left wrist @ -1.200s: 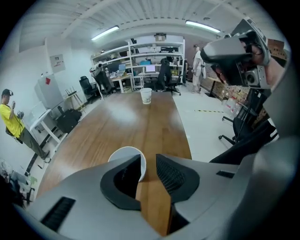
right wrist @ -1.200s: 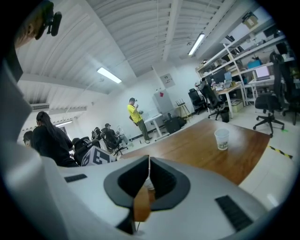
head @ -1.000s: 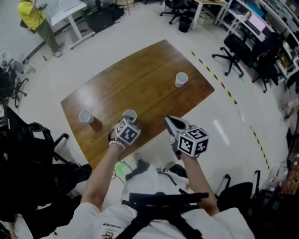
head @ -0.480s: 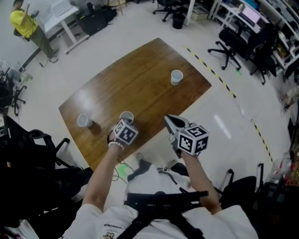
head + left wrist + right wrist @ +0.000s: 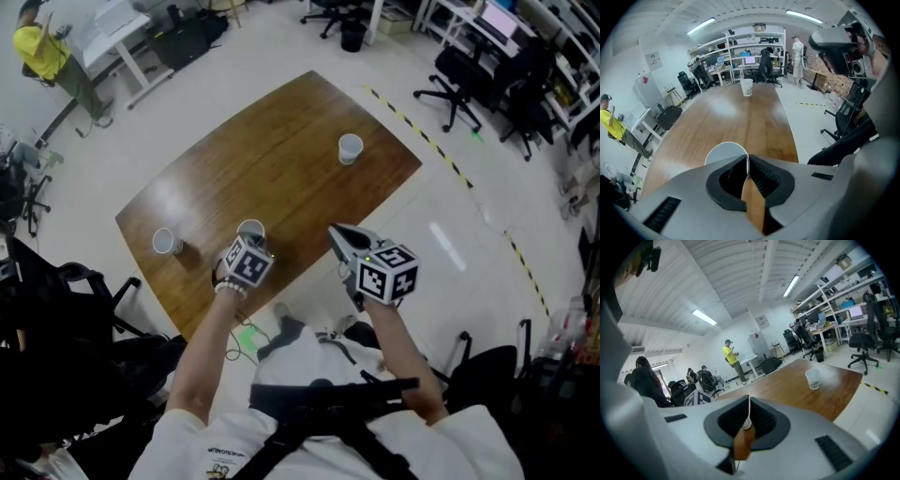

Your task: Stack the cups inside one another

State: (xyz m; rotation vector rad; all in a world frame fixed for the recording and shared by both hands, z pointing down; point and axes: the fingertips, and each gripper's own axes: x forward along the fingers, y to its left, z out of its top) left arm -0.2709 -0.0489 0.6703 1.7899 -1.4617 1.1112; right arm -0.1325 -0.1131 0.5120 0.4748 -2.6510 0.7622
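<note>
Three white paper cups stand on the brown wooden table [image 5: 281,159]. The near cup [image 5: 250,229] [image 5: 723,152] is at the front edge. My left gripper [image 5: 249,244] [image 5: 748,161] points steeply down onto it; its jaws have just been closing and now pinch the cup's rim wall between the pads. A second cup [image 5: 165,241] stands to the left. The third cup [image 5: 349,147] [image 5: 746,87] [image 5: 813,378] stands far right. My right gripper [image 5: 335,232] [image 5: 749,414] hovers off the table's front edge, jaws together, holding nothing.
Office chairs [image 5: 459,80] and desks ring the table. Yellow-black floor tape [image 5: 441,155] runs along its right side. A person in yellow [image 5: 42,47] stands far left. Black chairs [image 5: 66,309] crowd the near left.
Both grippers keep their places, the left at the near cup and the right off the front edge. Only the head camera's view has drifted slightly.
</note>
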